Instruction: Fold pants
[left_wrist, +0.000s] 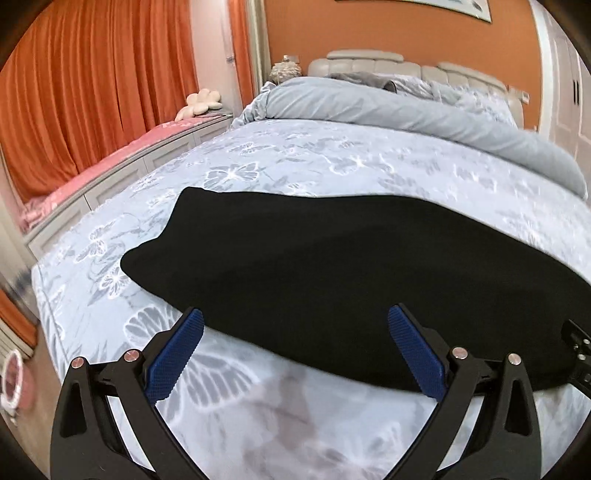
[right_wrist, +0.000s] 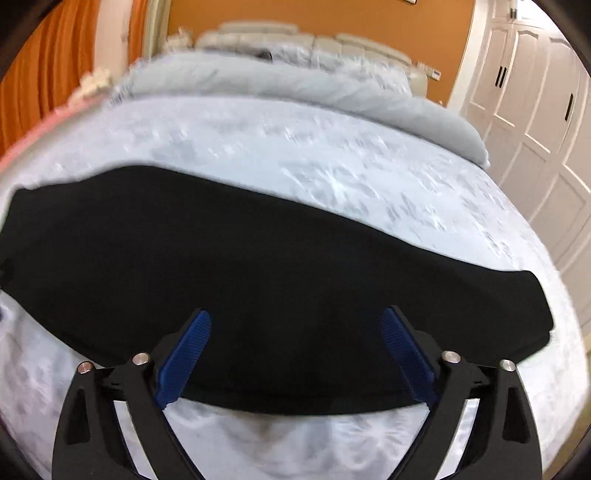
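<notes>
Both claws released: left gripper (left_wrist: 295, 325) and right gripper (right_wrist: 295, 325) are held spread over the near edge of the black pants (left_wrist: 332, 266), laid lengthwise across the bed (left_wrist: 258, 162). Risk: only one layer pinched, so the fold skews. Fabric layers are indistinguishable; right view is blurred.

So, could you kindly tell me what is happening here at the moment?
A person holding a gripper in each hand is folding black pants laid flat across a bed with a butterfly-print sheet. Both the left gripper and the right gripper sit at the near edge of the pants with jaws open, gripping nothing. A grey duvet is bunched near the headboard.
</notes>
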